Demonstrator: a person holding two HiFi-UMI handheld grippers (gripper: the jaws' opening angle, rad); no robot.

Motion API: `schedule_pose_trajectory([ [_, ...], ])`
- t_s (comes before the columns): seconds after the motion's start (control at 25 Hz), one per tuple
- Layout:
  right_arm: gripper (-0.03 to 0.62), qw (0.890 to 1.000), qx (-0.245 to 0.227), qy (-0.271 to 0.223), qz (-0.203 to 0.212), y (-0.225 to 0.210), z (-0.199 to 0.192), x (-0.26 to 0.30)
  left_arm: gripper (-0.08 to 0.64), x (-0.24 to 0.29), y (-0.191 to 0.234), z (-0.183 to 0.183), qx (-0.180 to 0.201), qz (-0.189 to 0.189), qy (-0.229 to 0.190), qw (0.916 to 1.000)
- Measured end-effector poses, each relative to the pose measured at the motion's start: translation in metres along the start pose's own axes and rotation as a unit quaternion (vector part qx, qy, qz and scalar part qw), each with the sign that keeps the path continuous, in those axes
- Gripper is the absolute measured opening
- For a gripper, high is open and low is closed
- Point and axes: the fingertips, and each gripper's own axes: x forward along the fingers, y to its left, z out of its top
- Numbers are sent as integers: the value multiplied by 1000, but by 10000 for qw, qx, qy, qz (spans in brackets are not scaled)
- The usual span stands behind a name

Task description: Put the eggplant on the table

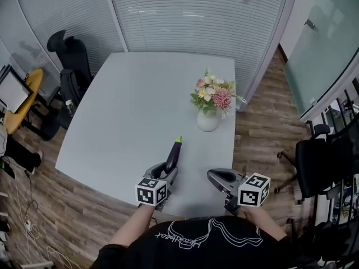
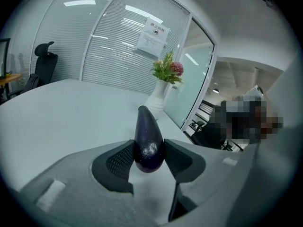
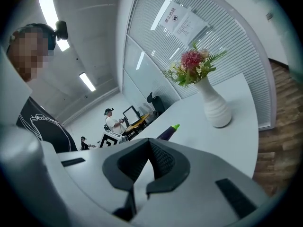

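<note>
A dark purple eggplant (image 1: 174,153) with a green stem sticks out forward from my left gripper (image 1: 166,167), low over the near edge of the pale grey table (image 1: 129,105). In the left gripper view both pads press the eggplant (image 2: 149,138) at its rounded end, and the left gripper (image 2: 149,151) is shut on it. My right gripper (image 1: 212,176) hovers beside it to the right, over the table's front edge. The right gripper (image 3: 149,143) has its tips together with nothing between them. From there the eggplant (image 3: 165,132) shows just past the jaws.
A white vase of flowers (image 1: 208,118) stands on the table beyond the grippers, to the right. Black office chairs sit at the far left (image 1: 68,55) and at the right (image 1: 317,161). A yellow-topped side table (image 1: 25,94) is at the left; slatted glass walls stand behind.
</note>
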Motion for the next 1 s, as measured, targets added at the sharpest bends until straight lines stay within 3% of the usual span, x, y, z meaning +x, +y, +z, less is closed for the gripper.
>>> schedule_pose_trajectory([
  [1.0,9,9989,235,-214,-332,-24,-5,-22,206,42,13,-55,337,66,869,9956],
])
